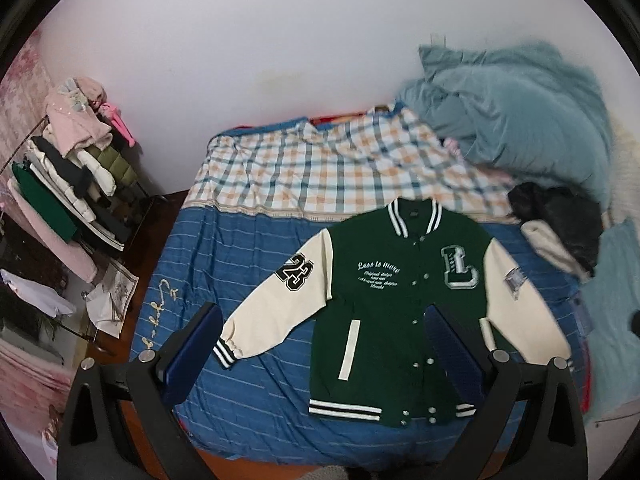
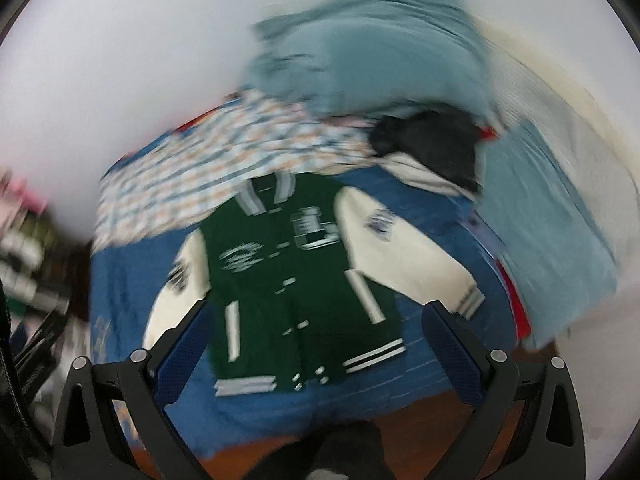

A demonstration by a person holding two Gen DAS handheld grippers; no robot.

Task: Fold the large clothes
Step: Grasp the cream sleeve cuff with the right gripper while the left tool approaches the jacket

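Observation:
A green varsity jacket [image 1: 384,312] with cream sleeves lies flat and face up on the blue striped bed sheet [image 1: 248,400], both sleeves spread out, its collar toward the wall. My left gripper [image 1: 324,316] hangs open above the jacket's lower left part, nothing between its blue pads. In the blurred right wrist view the same jacket [image 2: 280,280] lies below my right gripper [image 2: 316,316], which is open and empty and held above the jacket's hem.
A plaid sheet [image 1: 320,168] covers the far half of the bed. A teal duvet [image 1: 520,108] is piled at the back right, with a black and cream garment [image 1: 560,224] beside it. A loaded clothes rack [image 1: 72,184] stands on the left over the wooden floor [image 1: 140,412].

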